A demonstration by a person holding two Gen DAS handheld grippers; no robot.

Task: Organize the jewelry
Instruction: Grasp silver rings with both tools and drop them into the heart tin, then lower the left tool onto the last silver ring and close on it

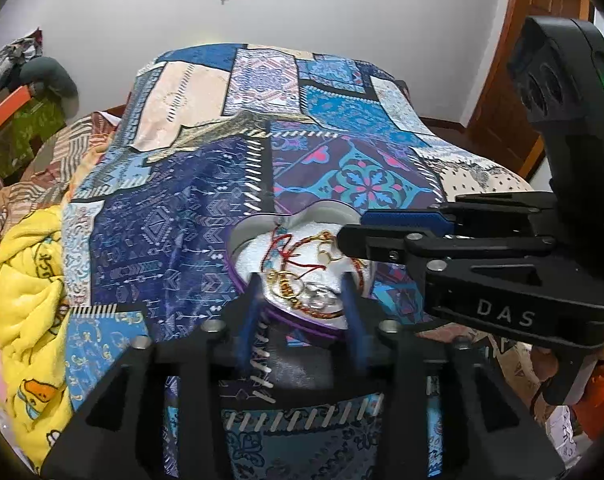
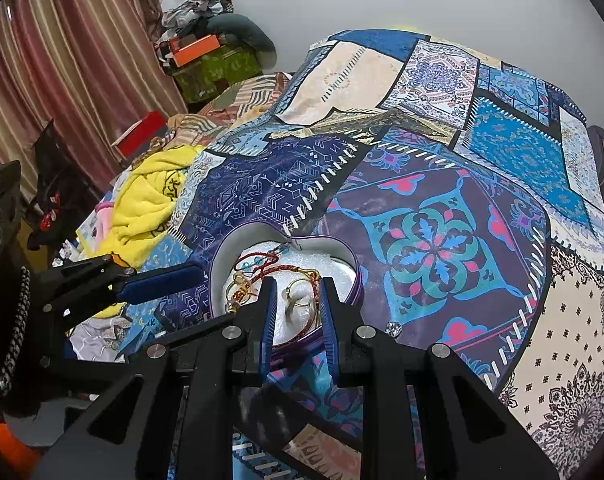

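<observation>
A heart-shaped purple tin (image 1: 242, 280) (image 2: 222, 256) with white padding sits on the patchwork bedspread. It holds red cord bracelets (image 1: 290, 256) (image 2: 262, 264) and gold jewelry (image 1: 302, 300) (image 2: 298, 296). My left gripper (image 1: 302, 284) is open, its fingers straddling the tin's near part. My right gripper (image 2: 298, 292) is open over the tin's near edge, with gold rings between its fingers; it also shows from the side in the left wrist view (image 1: 353, 240). A small sparkly earring (image 2: 393, 329) lies on the spread to the right of the tin.
The patchwork bedspread (image 1: 182, 220) (image 2: 441, 248) covers the bed. A yellow blanket (image 1: 26, 300) (image 2: 146, 204) is heaped at the left. Boxes and clothes (image 2: 206, 56) stand by the far wall, striped curtains (image 2: 62, 80) at left, a wooden door (image 1: 513, 80) at right.
</observation>
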